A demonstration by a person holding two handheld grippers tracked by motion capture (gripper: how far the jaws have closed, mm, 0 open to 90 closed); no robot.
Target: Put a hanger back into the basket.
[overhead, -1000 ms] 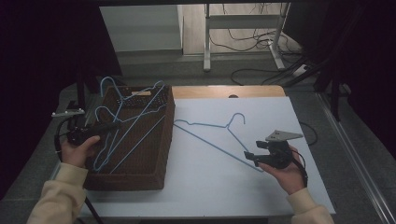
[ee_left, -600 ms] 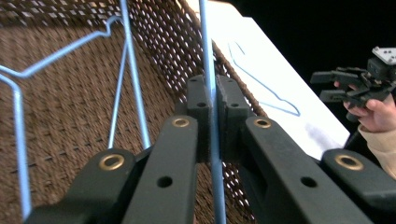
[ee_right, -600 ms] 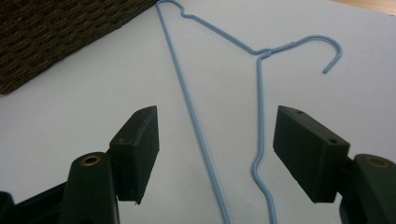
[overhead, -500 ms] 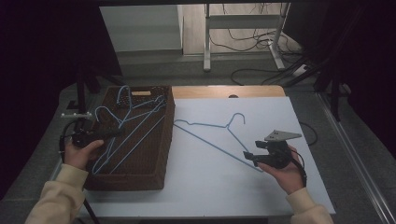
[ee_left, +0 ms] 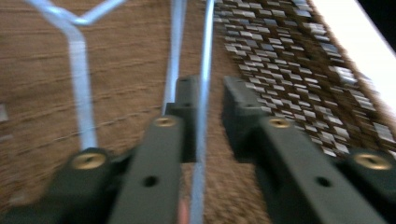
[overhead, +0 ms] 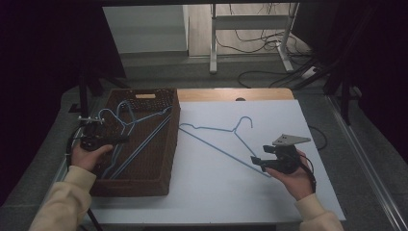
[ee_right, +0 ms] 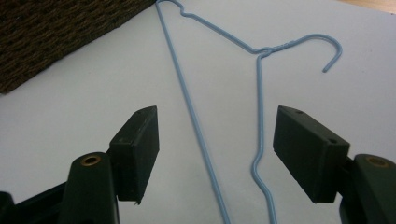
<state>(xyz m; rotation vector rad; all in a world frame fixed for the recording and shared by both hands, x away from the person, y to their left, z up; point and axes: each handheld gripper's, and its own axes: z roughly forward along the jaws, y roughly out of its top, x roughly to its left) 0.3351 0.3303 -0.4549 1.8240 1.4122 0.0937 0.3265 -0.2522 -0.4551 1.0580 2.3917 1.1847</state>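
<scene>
Several light-blue wire hangers [overhead: 139,130] lie in a brown wicker basket [overhead: 139,185] at the table's left. My left gripper [overhead: 122,140] reaches into it from the left. Its jaws have just been opening; one hanger wire [ee_left: 205,46] runs through the narrow gap between them, close to the left pad and unpinched. Another blue hanger [overhead: 216,130] lies flat on the white table [overhead: 216,192], hook to the far right. My right gripper [overhead: 255,161] rests at its near right corner, open wide, with that hanger's [ee_right: 187,93] two wires running between the jaws.
The basket's woven wall [ee_left: 289,70] rises just right of my left jaws, and its corner [ee_right: 56,32] sits far left of the right gripper. Beyond the table's far edge are a metal stand [overhead: 250,48] and floor cables [overhead: 269,77].
The left gripper has sunk toward the basket floor, lowering the raised hangers into the basket, and its jaws have parted. The right gripper and the hanger on the table have stayed put.
</scene>
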